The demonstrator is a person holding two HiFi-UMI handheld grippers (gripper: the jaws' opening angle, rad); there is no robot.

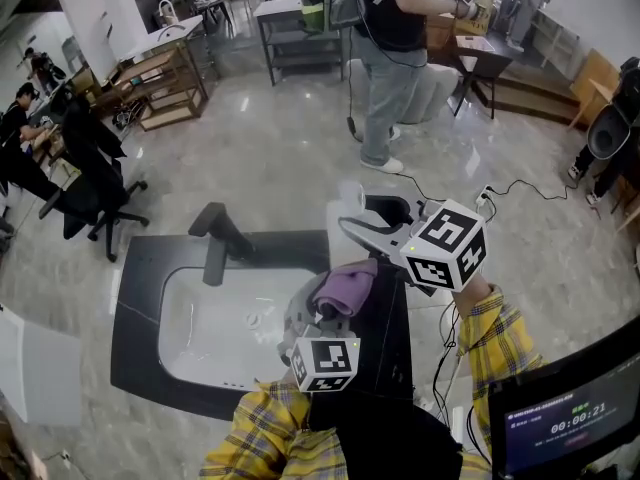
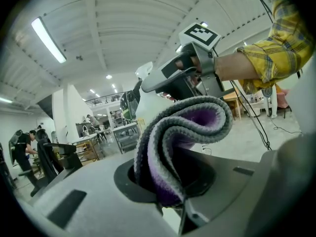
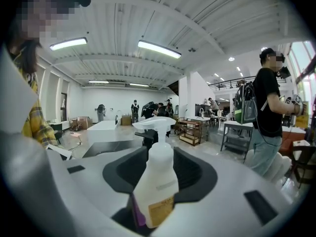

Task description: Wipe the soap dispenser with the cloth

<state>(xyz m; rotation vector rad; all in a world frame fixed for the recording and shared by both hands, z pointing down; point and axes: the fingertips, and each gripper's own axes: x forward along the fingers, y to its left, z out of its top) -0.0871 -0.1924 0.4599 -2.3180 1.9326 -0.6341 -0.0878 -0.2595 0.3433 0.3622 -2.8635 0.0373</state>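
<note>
Soap dispenser (image 3: 157,181): white pump bottle, roughly upright, its lower body down between the fingers of the right gripper (image 3: 160,158) and its pump head poking up above them. The fingers are set wide on either side of the bottle. A dark gap shows at one side of its base, so no clear squeeze. Base itself hidden, so can't tell if it rests on anything.

Left gripper (image 2: 170,174): fingers clamped on the cloth (image 2: 180,132), which is grey outside and purple inside. It is folded over and bulges up and forward past the fingertips. In the left gripper view the right gripper sits just beyond the cloth, apart from it.

In the head view both grippers are over the black tabletop (image 1: 385,338), the left fingers near the right fingers. The white sink (image 1: 200,318) and dark faucet (image 1: 215,243) are off to the left of both sets of fingers. A person stands on the floor well beyond them.
</note>
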